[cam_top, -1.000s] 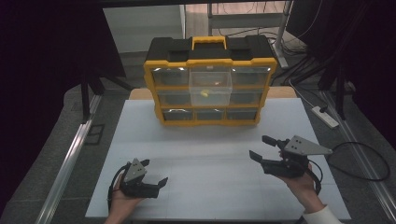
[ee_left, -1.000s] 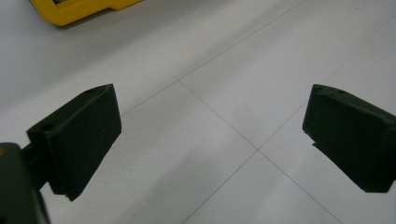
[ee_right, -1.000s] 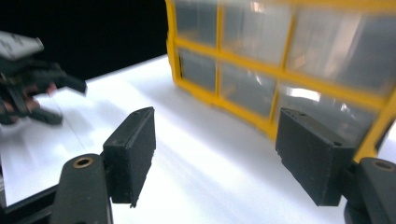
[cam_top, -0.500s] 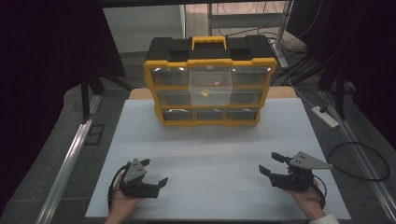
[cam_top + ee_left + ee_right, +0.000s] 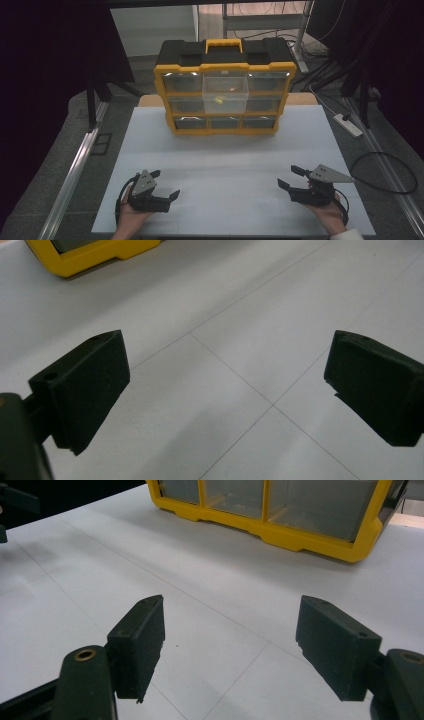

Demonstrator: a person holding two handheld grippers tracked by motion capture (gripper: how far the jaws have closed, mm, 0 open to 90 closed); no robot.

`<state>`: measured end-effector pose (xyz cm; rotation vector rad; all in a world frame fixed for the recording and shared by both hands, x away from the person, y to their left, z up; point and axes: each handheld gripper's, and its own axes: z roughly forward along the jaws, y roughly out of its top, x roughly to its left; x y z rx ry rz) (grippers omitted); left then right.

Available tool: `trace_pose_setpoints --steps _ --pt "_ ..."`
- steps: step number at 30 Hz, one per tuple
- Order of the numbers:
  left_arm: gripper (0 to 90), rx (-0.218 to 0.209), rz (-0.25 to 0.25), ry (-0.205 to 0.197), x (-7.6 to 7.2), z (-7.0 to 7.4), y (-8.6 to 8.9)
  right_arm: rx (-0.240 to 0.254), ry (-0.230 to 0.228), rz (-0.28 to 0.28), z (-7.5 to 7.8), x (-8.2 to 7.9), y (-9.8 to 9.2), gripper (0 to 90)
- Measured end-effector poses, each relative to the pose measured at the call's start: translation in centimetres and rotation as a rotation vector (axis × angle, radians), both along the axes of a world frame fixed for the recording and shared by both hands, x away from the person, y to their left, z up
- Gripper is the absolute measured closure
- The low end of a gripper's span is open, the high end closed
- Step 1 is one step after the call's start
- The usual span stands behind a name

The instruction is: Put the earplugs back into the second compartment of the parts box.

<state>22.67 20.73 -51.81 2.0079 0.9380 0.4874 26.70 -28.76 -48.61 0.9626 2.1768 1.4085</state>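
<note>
Here the organizer (image 5: 224,90) sits well beyond both gaping tongs (image 5: 164,185) (image 5: 290,177).

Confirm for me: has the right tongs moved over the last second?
Yes. The right tongs has drawn back toward the person's edge of the table, farther from the yellow drawer organizer, and sits lower in the high view.

The right tongs (image 5: 291,178) are coming back toward the person and sinking toward the near right edge of the table (image 5: 235,160), having been raised farther forward 1 second ago. The right hand (image 5: 327,210) is drawing back with them, so less of the forearm is showing at the bottom of the high view. Their jaws are gaping wide over the bare surface.
</note>
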Motion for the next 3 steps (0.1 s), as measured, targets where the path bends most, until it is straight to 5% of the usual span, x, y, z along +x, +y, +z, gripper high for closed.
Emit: trace_pose_setpoints --steps 3 --pt "4.5 0.001 -0.001 0.000 0.01 -0.01 -0.02 -0.003 0.001 -0.003 -0.07 0.02 0.01 27.0"
